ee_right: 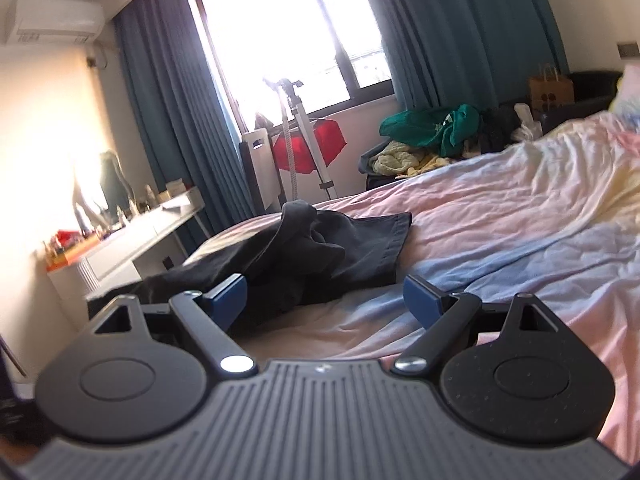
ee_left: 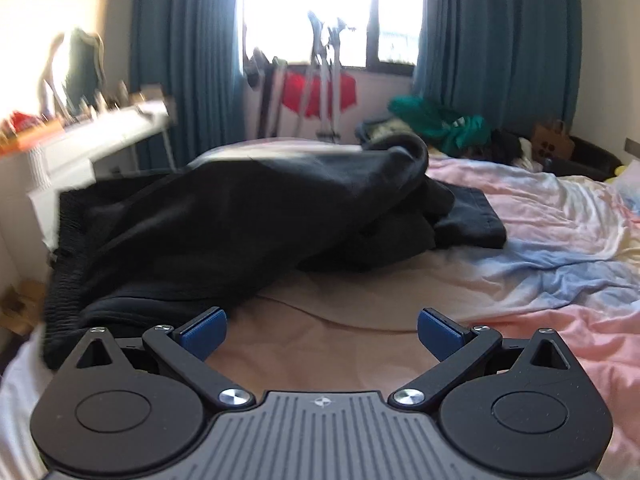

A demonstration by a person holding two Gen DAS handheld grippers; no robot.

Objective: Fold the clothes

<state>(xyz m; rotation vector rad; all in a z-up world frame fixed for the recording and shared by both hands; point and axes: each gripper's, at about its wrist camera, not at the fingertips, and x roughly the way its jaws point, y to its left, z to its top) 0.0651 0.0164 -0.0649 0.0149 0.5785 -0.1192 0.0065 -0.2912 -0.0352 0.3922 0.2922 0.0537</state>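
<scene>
We see the black garment (ee_left: 224, 216) lying crumpled on the bed (ee_left: 520, 240), heaped toward the bed's left side. From the right wrist view the same garment (ee_right: 320, 252) shows a flat hemmed panel spread toward the right and a bunched ridge rising in the middle. In the left wrist view its ribbed edge hangs near the left side of the bed, though blur there keeps us from saying exactly how that edge lies.

Our left gripper (ee_left: 322, 332) is spread wide, its blue pads (ee_left: 202, 332) well apart with only the beige sheet (ee_left: 320, 344) between them; the left pad sits just beside the garment's near edge, and we cannot tell whether it touches. Our right gripper (ee_right: 324, 304) is likewise spread wide and holds nothing; its left pad lies in front of the dark cloth, its right pad over the blue and pink bedding (ee_right: 520, 240).

Beyond the garment, at the far edge of the bed, we see a pile of clothes (ee_right: 432, 128) topped with green fabric, and a brown paper bag (ee_right: 550, 88) to its right. A tripod (ee_right: 300, 128) stands before the window (ee_right: 280, 28) beside something red (ee_right: 320, 136), with blue curtains (ee_right: 172, 100) at either side. A white desk (ee_right: 140, 236) cluttered with small items runs along the left wall, under an air conditioner (ee_right: 52, 20).
</scene>
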